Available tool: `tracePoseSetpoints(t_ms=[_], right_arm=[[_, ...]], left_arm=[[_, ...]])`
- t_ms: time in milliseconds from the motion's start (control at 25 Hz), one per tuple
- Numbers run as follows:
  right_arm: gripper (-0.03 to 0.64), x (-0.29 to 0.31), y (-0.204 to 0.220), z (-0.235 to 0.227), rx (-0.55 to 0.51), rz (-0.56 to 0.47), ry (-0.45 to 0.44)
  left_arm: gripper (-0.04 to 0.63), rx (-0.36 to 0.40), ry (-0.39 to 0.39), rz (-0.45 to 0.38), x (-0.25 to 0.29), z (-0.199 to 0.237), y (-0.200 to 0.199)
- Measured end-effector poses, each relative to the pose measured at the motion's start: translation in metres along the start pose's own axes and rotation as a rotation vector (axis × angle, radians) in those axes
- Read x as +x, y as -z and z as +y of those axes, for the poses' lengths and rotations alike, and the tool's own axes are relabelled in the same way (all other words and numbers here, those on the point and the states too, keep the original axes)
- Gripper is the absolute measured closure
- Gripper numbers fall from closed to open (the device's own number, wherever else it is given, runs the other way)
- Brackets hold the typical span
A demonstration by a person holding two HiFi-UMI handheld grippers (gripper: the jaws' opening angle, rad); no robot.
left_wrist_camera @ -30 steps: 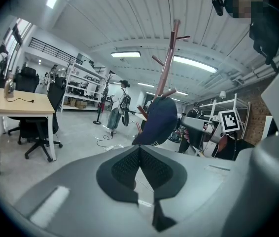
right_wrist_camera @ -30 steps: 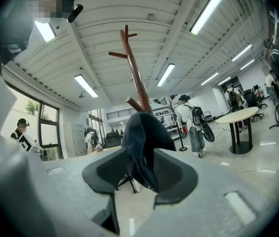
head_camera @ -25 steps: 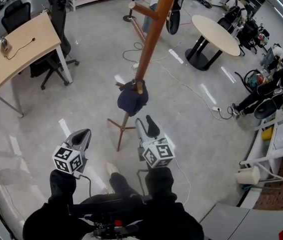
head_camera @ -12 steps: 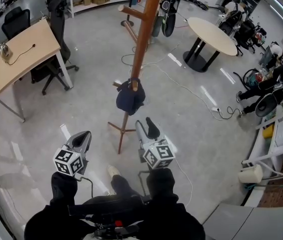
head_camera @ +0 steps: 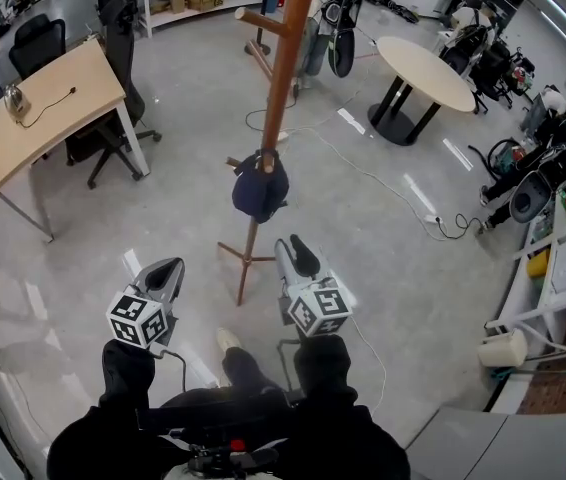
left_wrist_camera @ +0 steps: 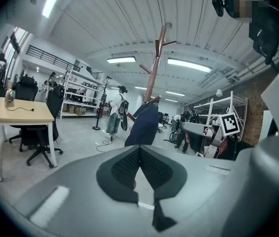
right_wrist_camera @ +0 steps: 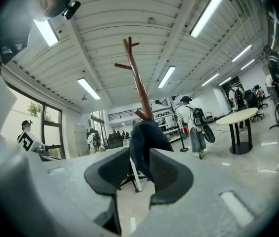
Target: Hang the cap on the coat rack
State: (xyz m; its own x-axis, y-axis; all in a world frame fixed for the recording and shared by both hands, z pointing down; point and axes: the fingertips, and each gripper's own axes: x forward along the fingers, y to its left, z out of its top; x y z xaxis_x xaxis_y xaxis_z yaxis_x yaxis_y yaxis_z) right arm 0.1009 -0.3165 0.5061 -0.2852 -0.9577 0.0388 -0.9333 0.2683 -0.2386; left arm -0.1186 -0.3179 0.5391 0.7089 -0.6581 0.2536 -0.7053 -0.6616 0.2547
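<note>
The dark navy cap [head_camera: 260, 190] hangs on a low peg of the tall brown wooden coat rack [head_camera: 281, 78], free of both grippers. My left gripper [head_camera: 170, 266] is held back at lower left, well short of the rack, with its pads meeting. My right gripper [head_camera: 293, 246] hovers just below the cap, not touching it; its jaws are closing with nothing between them. In the left gripper view the cap [left_wrist_camera: 143, 125] shows far beyond the left gripper [left_wrist_camera: 140, 149]. In the right gripper view the cap [right_wrist_camera: 147, 137] shows through the gap of the right gripper [right_wrist_camera: 140, 164].
A wooden desk [head_camera: 43, 108] and a black office chair [head_camera: 113, 58] stand at left. A round table [head_camera: 428, 68] is at the back right, with a cable [head_camera: 383, 183] across the floor. White shelving [head_camera: 553, 288] lines the right. A person [right_wrist_camera: 189, 117] stands beyond the rack.
The cap stays on its peg. The rack and cap sit slightly higher and further left in the head view. Both grippers have hardly moved.
</note>
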Motion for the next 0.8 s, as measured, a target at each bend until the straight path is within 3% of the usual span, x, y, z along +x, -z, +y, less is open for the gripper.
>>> tracePoseSetpoints(t_ms=[800], right_arm=[[0.591,-0.036,-0.005,0.021,-0.017,0.005,0.018]], left_arm=[[0.592,0.033,0.014,-0.048,-0.031,-0.029,-0.012]])
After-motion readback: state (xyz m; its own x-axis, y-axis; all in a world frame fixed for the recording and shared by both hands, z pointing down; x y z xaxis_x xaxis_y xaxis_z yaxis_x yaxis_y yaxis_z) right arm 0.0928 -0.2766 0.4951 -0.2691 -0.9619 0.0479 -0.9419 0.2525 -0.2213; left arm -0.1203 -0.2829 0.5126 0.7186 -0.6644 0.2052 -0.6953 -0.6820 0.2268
